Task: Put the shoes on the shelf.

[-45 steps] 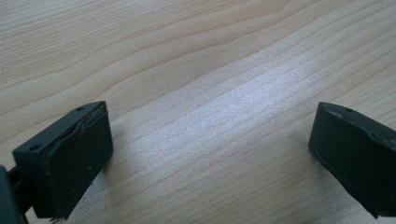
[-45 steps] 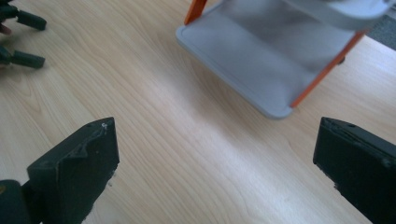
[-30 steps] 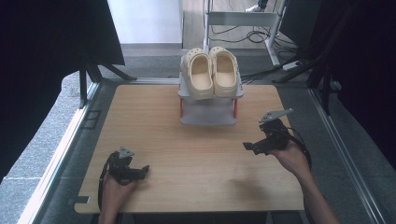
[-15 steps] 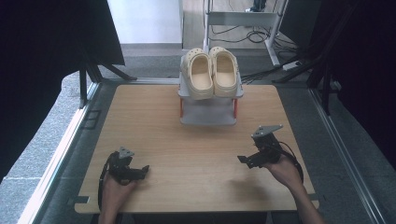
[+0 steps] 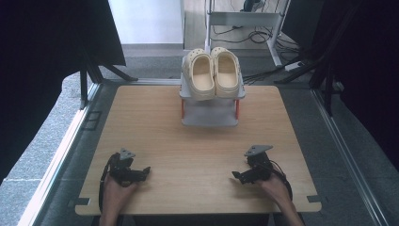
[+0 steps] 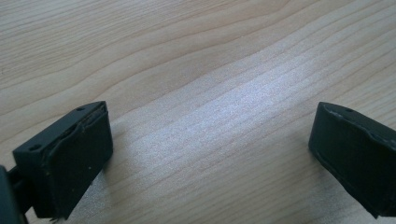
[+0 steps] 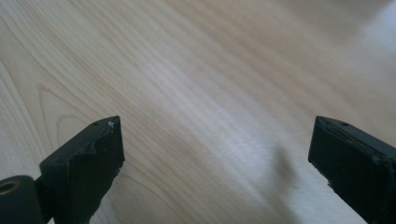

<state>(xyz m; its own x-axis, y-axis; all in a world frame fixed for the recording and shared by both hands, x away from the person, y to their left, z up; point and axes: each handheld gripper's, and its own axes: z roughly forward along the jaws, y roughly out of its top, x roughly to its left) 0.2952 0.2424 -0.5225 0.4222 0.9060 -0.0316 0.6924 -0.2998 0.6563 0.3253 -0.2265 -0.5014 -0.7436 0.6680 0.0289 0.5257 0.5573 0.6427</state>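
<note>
**Resting both grippers near the table's front edge, shoes on the rack at the back**

Resting low by the front-left corner of the wooden table (image 5: 155,122), the left gripper (image 5: 141,174) sits in the person's left hand (image 5: 115,193), its tips aimed toward the table's middle. In the left gripper view its two black jaws stand wide apart with nothing but bare wood grain between them.

Near the front-right corner the right gripper (image 5: 237,176) is held by the right hand (image 5: 275,188), a grey three-cornered plate on top. In the right gripper view its jaws are likewise spread wide over bare wood, gripping nothing.

At the middle of the back edge stands a small grey shoe rack (image 5: 209,113) with red posts. A pair of cream clogs (image 5: 211,73) lies side by side on its top shelf, touching each other, openings up. Both grippers are well apart from the rack and the clogs.
</note>
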